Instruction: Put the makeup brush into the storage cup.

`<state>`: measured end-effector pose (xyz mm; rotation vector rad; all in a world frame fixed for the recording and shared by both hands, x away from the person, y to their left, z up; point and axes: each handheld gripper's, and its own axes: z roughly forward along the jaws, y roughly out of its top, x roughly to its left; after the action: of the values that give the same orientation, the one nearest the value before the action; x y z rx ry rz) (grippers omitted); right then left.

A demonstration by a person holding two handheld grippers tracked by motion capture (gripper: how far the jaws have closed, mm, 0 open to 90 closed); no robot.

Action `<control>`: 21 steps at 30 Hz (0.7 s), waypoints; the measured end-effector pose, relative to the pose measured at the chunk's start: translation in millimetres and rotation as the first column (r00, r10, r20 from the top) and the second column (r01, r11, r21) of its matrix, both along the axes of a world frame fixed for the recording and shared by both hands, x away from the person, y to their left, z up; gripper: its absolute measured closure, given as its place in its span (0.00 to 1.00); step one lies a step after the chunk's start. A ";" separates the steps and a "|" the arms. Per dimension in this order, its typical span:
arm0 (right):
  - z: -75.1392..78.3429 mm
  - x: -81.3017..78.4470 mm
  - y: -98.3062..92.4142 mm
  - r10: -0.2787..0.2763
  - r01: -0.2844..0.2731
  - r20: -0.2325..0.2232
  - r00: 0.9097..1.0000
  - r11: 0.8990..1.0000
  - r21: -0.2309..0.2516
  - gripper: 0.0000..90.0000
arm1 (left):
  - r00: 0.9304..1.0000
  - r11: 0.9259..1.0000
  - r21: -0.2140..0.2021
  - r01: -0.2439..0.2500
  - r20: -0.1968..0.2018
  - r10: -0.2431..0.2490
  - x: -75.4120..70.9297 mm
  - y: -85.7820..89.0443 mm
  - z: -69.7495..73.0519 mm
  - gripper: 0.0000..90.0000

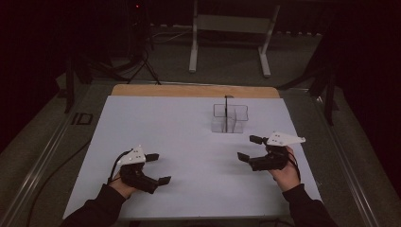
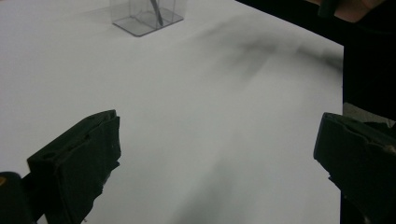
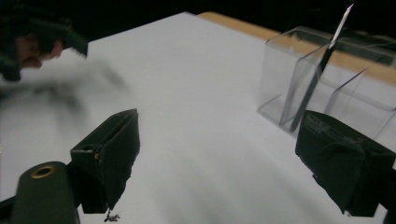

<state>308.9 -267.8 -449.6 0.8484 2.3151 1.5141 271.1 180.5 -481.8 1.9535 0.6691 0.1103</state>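
No readable text, labels, brands or numbers in any view. The bench [image 1: 189, 142] sheet is blank white. The clear plastic organizer [image 1: 230, 117] carries no print. The white plates on both grippers show small dots, no characters. The right gripper's black fingers [image 3: 343, 163] have faint surface texture, too blurred to read as lettering.

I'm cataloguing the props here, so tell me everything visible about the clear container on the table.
The clear container looks like transparent plastic, box-shaped and open-topped, with inner walls dividing it into compartments. It stands upright on the white table cover, toward the far right, beyond the right gripper and apart from it. One thin dark tool with a pointed tip leans inside it, rising above the rim. Nothing else touches it.
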 end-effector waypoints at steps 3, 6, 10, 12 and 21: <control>-6.6 -4.5 -3.5 0.026 -0.026 -0.013 1.000 1.000 -0.003 0.15 | 1.000 1.000 0.003 0.002 0.004 -0.002 -3.1 7.7 -0.2 0.02; -11.2 -8.3 -6.5 0.051 -0.051 -0.030 0.998 0.999 -0.003 0.15 | 1.000 1.000 0.005 -0.003 -0.003 0.003 -6.4 15.0 -1.8 0.02; -15.8 -13.9 -10.8 0.053 -0.053 -0.035 0.998 0.999 -0.007 0.16 | 1.000 1.000 -0.009 0.006 0.000 -0.006 -11.5 24.3 -5.4 0.02; -19.8 -17.0 -13.4 0.060 -0.060 -0.041 0.997 0.998 0.006 0.16 | 1.000 1.000 -0.009 0.006 0.012 -0.006 -14.7 27.9 -7.2 0.02; -32.9 -27.9 -20.6 0.093 -0.094 -0.067 0.993 0.996 -0.007 0.16 | 0.999 0.999 -0.009 -0.034 0.002 0.034 -22.0 42.2 -15.5 0.02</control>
<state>281.0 -288.4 -482.5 0.8100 2.4405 1.5316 249.1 222.6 -497.3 1.9336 0.7001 0.1305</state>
